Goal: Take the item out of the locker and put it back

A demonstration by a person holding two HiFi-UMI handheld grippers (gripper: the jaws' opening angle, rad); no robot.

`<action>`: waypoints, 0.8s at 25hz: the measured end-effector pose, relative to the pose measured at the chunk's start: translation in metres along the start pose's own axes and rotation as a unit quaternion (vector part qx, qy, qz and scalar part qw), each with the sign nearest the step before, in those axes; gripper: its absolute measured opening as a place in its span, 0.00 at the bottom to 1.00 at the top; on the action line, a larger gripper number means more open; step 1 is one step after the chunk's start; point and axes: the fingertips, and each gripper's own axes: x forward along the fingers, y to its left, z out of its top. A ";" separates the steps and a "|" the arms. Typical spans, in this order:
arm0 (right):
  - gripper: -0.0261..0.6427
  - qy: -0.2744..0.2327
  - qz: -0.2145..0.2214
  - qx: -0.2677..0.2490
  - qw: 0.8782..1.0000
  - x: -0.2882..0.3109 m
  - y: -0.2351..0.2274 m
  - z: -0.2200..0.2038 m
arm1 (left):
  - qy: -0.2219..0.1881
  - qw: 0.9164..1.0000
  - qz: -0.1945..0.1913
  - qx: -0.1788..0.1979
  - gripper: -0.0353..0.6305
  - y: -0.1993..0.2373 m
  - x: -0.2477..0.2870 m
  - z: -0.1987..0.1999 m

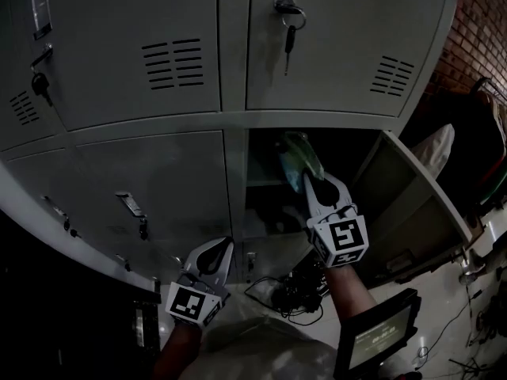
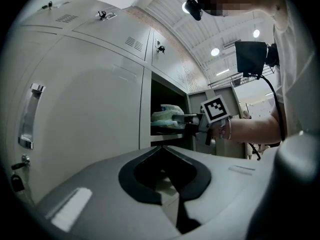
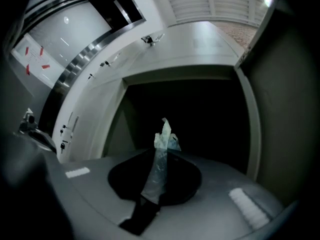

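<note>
The item is a pale greenish plastic packet (image 1: 299,158), held at the mouth of the open locker compartment (image 1: 265,212). My right gripper (image 1: 310,179) is shut on the packet's near edge. In the right gripper view a thin strip of the packet (image 3: 161,156) stands pinched between the closed jaws, with the dark locker interior behind it. The left gripper view shows the packet (image 2: 167,115) level with the locker's shelf and the right gripper (image 2: 186,118) on it. My left gripper (image 1: 226,244) hangs lower, in front of the closed locker door to the left, jaws together and empty.
The open locker's door (image 1: 412,204) swings out to the right. A key (image 1: 288,30) hangs in the closed locker above. On the floor below lie tangled cables (image 1: 293,295) and a device with a screen (image 1: 380,335). A brick wall (image 1: 475,22) stands at the far right.
</note>
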 end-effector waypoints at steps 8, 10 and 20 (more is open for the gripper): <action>0.06 -0.022 0.007 0.018 1.000 -0.080 0.040 0.004 | -0.010 1.000 0.015 0.003 0.06 0.002 -0.018 0.009; 0.06 -0.019 0.005 0.023 1.000 -0.087 0.043 0.001 | -0.007 1.000 0.012 -0.002 0.06 -0.001 -0.021 0.007; 0.06 -0.037 0.012 0.016 0.999 -0.132 0.072 0.017 | -0.013 1.000 0.004 0.012 0.06 -0.036 -0.041 0.018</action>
